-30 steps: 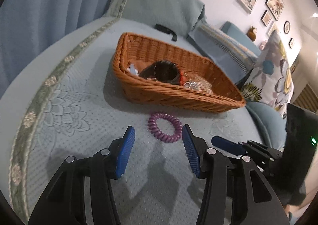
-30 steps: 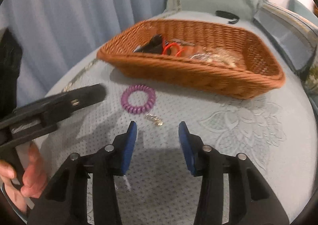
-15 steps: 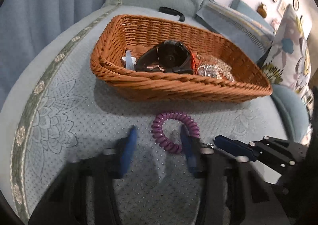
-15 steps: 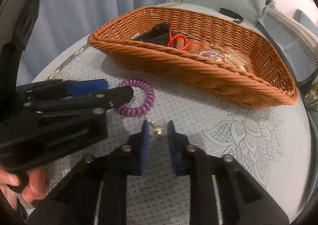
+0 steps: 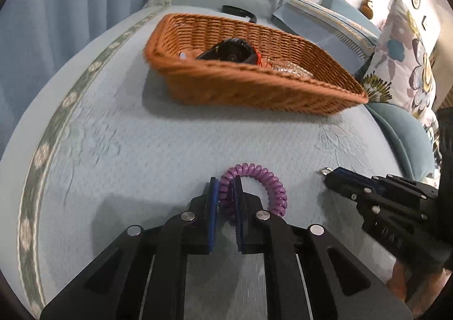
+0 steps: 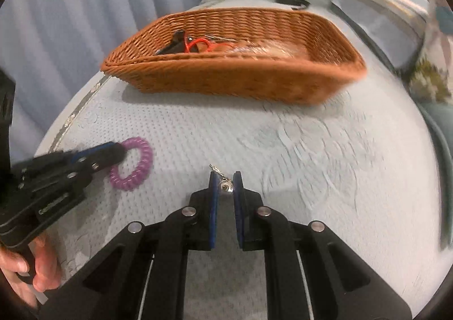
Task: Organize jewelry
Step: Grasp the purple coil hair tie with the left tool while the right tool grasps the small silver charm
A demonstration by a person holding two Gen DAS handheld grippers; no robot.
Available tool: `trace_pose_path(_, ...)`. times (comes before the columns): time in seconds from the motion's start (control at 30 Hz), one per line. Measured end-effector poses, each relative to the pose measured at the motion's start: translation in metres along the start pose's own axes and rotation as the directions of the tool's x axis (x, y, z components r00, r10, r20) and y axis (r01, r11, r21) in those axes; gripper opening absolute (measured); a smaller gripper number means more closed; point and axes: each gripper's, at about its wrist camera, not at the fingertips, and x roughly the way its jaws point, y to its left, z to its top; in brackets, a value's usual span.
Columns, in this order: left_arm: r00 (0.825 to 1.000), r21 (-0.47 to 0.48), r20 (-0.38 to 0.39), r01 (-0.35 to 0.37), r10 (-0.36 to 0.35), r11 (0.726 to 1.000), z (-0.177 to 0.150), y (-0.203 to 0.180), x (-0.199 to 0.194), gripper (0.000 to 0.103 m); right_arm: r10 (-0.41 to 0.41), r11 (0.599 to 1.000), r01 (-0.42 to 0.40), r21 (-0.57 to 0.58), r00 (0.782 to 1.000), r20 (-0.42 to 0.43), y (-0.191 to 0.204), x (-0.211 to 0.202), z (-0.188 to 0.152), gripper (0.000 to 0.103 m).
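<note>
My left gripper is shut on a purple coiled bracelet, gripping its left side, and holds it just above the bedspread. The bracelet and left gripper also show in the right wrist view. My right gripper is shut on a small silver earring; its hook sticks out past the fingertips. The right gripper shows in the left wrist view, with the earring hook at its tip. A brown wicker basket lies further back, holding a black watch, red cord and other jewelry.
A light blue patterned bedspread covers the surface. Blue curtains hang at the left. A floral pillow and blue cushions stand at the right. A black strap lies behind the basket.
Both grippers have closed: the left on the purple bracelet, the right on the earring. Both have pulled back from the basket, which looks farther away.
</note>
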Motion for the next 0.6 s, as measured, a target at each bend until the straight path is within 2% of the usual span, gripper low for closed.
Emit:
trace_pose_path(0.1, 1.0, -0.008, -0.006, 0.002, -0.002, 1.0, -0.017, 0.001, -0.012, 0.008, -0.005, 1.0, 0.005, -0.006, 1.0, 0.001, 0.002, -0.007, -0.011, 0.009)
trace_pose_path(0.17, 1.0, -0.013, -0.003, -0.003, 0.002, 1.0, -0.027, 0.001, -0.019, 0.008, 0.031, 0.999, -0.031, -0.007, 0.999, 0.007, 0.003, -0.011, -0.019, 0.011)
trace_pose_path(0.33, 1.0, -0.013, 0.016, 0.003, -0.002, 1.0, -0.038, -0.001, -0.025, 0.008, 0.087, 0.995, -0.087, -0.042, 0.996, 0.018, 0.007, -0.017, -0.028, 0.028)
trace_pose_path(0.6, 1.0, 0.027, 0.029, -0.004, 0.003, 1.0, -0.038, -0.005, -0.023, 0.009, 0.034, 0.995, -0.031, -0.09, 0.999, 0.035, 0.017, -0.013, -0.025, 0.028)
